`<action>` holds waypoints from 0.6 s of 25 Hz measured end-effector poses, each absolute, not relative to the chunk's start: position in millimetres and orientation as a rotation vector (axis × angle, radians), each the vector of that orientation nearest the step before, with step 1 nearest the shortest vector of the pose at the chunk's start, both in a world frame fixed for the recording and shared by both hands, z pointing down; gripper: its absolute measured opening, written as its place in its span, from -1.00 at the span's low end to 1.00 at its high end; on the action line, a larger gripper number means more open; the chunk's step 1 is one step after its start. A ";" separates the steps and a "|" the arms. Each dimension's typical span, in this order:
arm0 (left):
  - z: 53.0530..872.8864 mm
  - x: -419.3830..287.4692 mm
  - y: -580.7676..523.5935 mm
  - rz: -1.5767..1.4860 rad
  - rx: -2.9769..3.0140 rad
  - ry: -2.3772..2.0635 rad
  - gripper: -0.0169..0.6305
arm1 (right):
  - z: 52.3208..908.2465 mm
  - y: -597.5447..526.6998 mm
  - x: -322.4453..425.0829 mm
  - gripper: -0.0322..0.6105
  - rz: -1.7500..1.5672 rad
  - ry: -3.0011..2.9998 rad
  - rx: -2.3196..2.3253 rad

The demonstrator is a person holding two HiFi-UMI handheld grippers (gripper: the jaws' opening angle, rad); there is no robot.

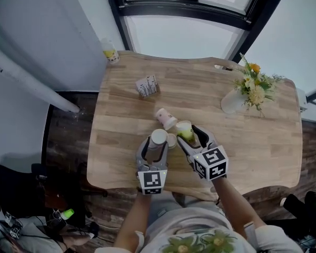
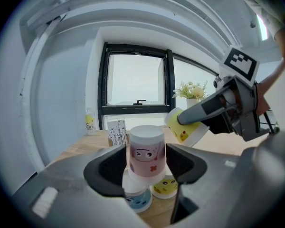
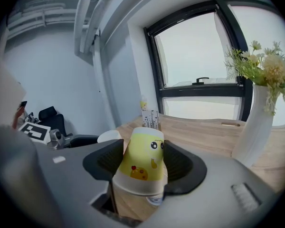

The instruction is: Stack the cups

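My left gripper is shut on an upside-down pink cup with a face print, held above the wooden table. Under it in the left gripper view stand a blue-printed cup and a yellow-printed cup, both upside down. My right gripper is shut on a yellow cup, bottom up and tilted, just right of the pink one. Part of one more cup shows under the yellow cup. A pinkish cup lies on its side a little farther back.
A white vase of flowers stands at the table's far right. A small printed card stand sits at the far left, and a little yellow bottle at the back left corner. Behind the table is a dark-framed window.
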State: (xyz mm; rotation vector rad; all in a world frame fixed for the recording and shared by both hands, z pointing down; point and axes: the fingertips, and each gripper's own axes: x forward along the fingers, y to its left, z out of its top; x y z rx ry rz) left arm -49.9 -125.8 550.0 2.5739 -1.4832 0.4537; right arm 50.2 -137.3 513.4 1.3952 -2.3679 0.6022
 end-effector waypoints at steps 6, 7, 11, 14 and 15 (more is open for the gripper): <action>547.9 -57.4 -119.9 0.454 2.549 -1.504 -0.11 | 515.8 -159.1 44.0 -0.07 0.575 -2.408 1.460; 548.1 -58.8 -118.8 0.456 2.545 -1.506 -0.11 | 516.6 -161.0 42.0 -0.07 0.552 -2.416 1.465; 547.9 -66.3 -115.3 0.462 2.529 -1.521 -0.11 | 520.8 -163.6 34.9 -0.07 0.418 -2.419 1.496; 548.0 -71.2 -113.4 0.485 2.526 -1.533 -0.11 | 529.4 -158.0 28.2 -0.06 0.350 -2.410 1.475; 548.7 -72.3 -112.7 0.497 2.526 -1.536 -0.11 | 531.7 -156.0 26.6 -0.06 0.333 -2.408 1.468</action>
